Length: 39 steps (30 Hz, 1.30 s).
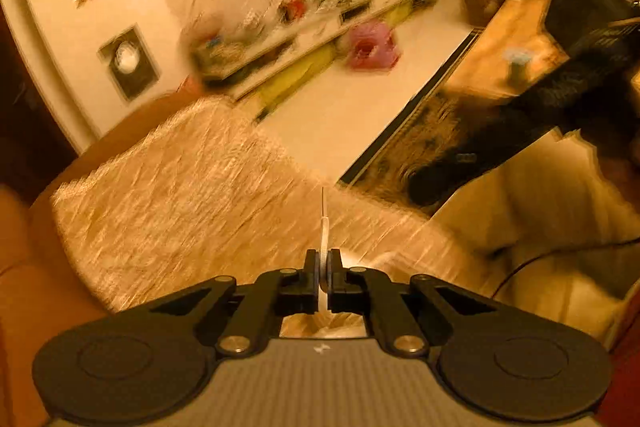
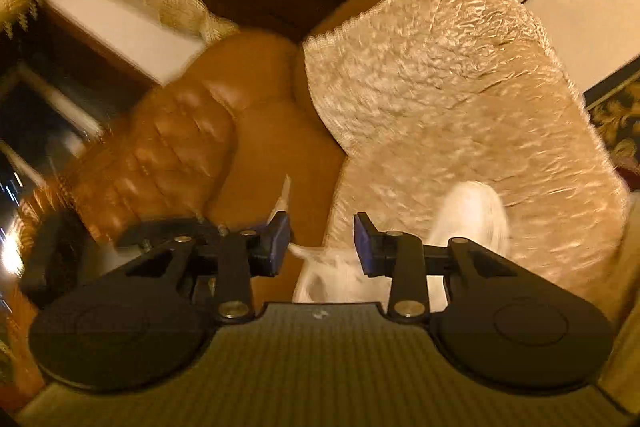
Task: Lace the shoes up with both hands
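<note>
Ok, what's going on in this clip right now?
A person is lacing a shoe with two handheld claws. The left claw is shut on a white shoelace, whose free end sticks out past the fingertips. The right claw is open and holds nothing; it hangs above the white shoe, which lies on a cream cushion cover on a brown sofa. Both views are motion-blurred, so the eyelets cannot be made out.
</note>
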Tool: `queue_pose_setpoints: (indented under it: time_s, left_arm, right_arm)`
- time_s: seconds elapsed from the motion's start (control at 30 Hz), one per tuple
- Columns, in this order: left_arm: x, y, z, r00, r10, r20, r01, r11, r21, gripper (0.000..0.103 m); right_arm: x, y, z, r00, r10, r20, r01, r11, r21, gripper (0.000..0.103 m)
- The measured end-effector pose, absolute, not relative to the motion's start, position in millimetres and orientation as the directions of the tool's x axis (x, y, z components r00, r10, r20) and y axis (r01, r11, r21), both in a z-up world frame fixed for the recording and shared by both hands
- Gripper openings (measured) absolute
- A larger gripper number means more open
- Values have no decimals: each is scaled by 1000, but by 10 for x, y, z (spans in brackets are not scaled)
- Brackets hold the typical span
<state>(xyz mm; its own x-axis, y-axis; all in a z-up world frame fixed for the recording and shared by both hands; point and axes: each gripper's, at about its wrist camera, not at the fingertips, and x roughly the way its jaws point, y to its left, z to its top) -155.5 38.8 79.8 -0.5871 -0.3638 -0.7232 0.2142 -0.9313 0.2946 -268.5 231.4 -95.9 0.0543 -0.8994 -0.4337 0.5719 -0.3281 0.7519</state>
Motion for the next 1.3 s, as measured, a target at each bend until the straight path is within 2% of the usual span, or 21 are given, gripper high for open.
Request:
queue_pose_setpoints:
  time_s: [0.1,0.3,0.43,0.5,0.6,0.7,0.8,0.9,0.97,1.1,1.3]
  left_arm:
    - [-1540,241,771,-525,-408,-747,257,-913,318,3]
    - [-1497,121,724,-508,-385,-771,286,-919,271,3]
    - [-1481,19,656,-499,-361,-788,293,-926,238,3]
    - [-1485,-56,597,-499,-341,-797,296,-931,213,3]
    - [-1507,-118,529,-500,-303,-811,283,-943,177,3]
    - [-1536,-166,464,-502,-262,-824,263,-954,143,3]
    - [-1612,-147,413,-515,-213,-830,223,-969,110,3]
    - [-1709,-136,306,-520,-144,-842,206,-978,40,3]
    - [-1775,-128,228,-521,-96,-848,197,-980,-10,3]
    - [-1817,-58,25,-514,-40,-857,209,-975,-80,3]
    - [-1734,-70,-85,-532,-32,-846,304,-940,-156,3]
  right_arm:
    - [-2568,2183,-920,75,-869,-490,655,-327,681,41]
    - [-2256,1882,-893,46,-776,-629,831,-319,455,41]
    - [-2231,1807,-1024,57,-717,-695,825,-358,437,42]
    - [-2251,1799,-1103,78,-686,-723,826,-361,432,51]
    - [-2297,1865,-1227,81,-670,-737,828,-367,425,53]
    - [-2176,1929,-1344,-86,-601,-795,913,-367,178,48]
    - [-2169,2005,-1463,-133,-551,-824,928,-361,92,48]
    - [-2266,2097,-1514,-92,-555,-827,926,-354,134,48]
    - [-2341,2142,-1498,-58,-576,-815,921,-346,179,53]
    - [-2400,2128,-1349,-27,-618,-786,938,-288,195,53]
    - [-2377,2018,-876,29,-713,-700,980,-119,162,53]
